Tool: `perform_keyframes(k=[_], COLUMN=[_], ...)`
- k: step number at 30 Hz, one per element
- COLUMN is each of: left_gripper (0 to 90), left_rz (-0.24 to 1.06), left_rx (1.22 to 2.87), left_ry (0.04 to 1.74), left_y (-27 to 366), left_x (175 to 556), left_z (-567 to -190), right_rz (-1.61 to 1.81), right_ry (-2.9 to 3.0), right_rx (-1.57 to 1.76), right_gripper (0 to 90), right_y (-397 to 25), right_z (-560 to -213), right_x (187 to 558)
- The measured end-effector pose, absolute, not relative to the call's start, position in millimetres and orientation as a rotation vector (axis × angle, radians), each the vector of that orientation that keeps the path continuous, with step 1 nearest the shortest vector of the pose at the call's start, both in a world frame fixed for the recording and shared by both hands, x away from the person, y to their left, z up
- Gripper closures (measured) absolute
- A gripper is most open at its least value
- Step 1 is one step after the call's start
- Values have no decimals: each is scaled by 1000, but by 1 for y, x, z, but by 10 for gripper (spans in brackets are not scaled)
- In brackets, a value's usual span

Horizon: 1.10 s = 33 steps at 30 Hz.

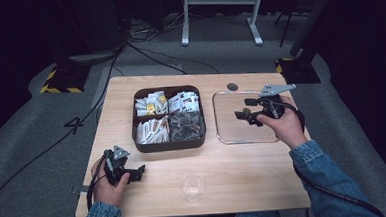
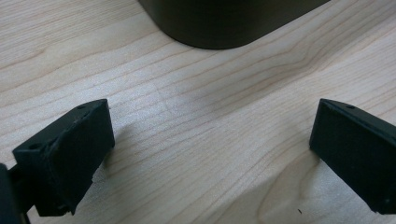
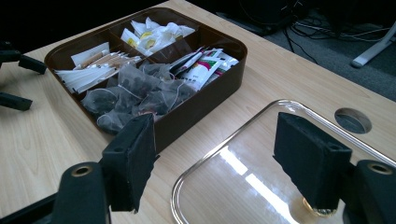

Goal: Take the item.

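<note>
Right gripper [image 1: 245,114] agape above clear tray [image 1: 226,132], bare tabletop [image 1: 244,171] around

On the table [image 1: 234,171] a four-part box [image 1: 170,145] stands left of centre, with a tray [image 1: 227,131] just beside it on the right. Sachets [image 1: 149,103] lie in the box's far compartments, tea bags [image 1: 186,125] in its near right one. A cup [image 1: 192,187] stands near the front edge. The left gripper [image 1: 134,172] sits before the box's near left corner; the right gripper [image 1: 246,114] is over the tray.
</note>
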State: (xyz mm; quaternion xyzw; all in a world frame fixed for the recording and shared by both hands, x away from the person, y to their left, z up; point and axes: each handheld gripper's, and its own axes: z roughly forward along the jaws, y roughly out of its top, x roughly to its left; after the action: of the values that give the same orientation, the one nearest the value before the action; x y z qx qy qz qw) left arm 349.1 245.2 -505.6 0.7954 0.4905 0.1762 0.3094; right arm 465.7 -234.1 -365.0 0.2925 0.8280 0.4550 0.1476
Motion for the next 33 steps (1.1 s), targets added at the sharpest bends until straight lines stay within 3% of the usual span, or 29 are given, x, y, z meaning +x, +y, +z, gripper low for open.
perform_keyframes(k=[14, 33], left_gripper=[5, 5], left_rz=[451, 446], left_rx=[2103, 2110], left_ry=[1276, 1272], left_y=[247, 248], left_x=[349, 350], left_z=[-506, -506], right_rz=[1248, 1258], right_ry=[2449, 2575], right_rx=[769, 712], right_gripper=[292, 369], right_y=[-178, -102], right_z=[-365, -394], right_x=[492, 511])
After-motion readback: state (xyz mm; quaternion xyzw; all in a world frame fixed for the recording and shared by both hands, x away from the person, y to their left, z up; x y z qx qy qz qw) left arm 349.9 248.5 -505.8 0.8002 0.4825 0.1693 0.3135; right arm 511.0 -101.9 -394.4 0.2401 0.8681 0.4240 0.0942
